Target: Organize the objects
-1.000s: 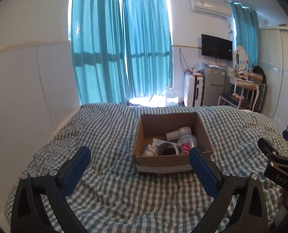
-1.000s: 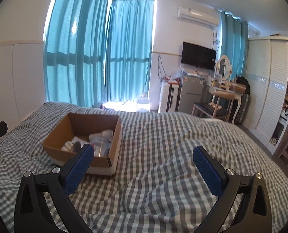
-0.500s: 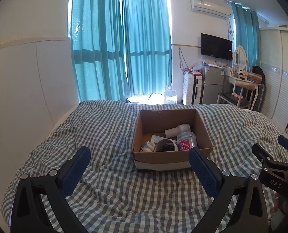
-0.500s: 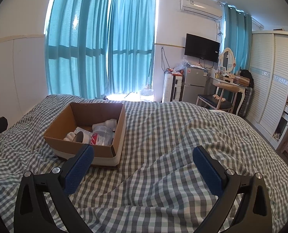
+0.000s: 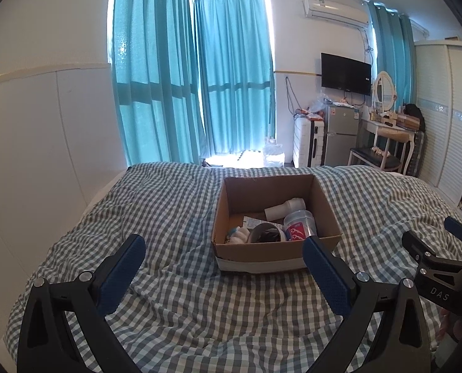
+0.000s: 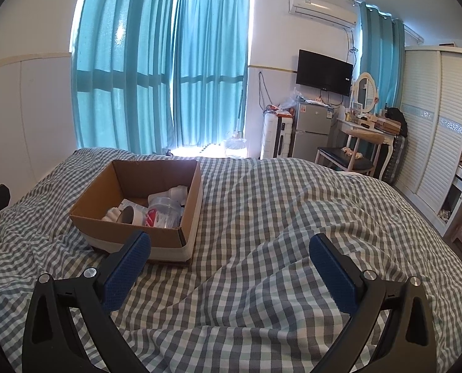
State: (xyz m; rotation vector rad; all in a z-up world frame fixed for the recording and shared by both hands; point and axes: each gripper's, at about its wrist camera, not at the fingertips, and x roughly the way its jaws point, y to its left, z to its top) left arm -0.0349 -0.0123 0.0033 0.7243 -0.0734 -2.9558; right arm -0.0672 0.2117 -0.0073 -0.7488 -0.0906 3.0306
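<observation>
An open cardboard box (image 5: 252, 253) sits on the checked bedspread (image 5: 175, 217). It holds a white bottle (image 5: 285, 207), a clear cup with a red label (image 5: 299, 225), a dark-mouthed mug (image 5: 266, 233) and a small white item (image 5: 238, 234). The box also shows in the right wrist view (image 6: 168, 237). My left gripper (image 5: 223, 250) is open and empty, just short of the box front. My right gripper (image 6: 229, 244) is open and empty over the bedspread, right of the box; it also shows in the left wrist view (image 5: 430, 255).
Teal curtains (image 5: 199, 77) hang behind the bed. A white wall panel (image 5: 44, 155) runs along the left. A small fridge (image 6: 313, 130), a dressing table with a chair (image 6: 355, 152) and a white wardrobe (image 6: 433, 140) stand beyond the bed on the right.
Both grippers have risen and tilted down a little, so the box sits lower in both views. Both stay open and empty.
</observation>
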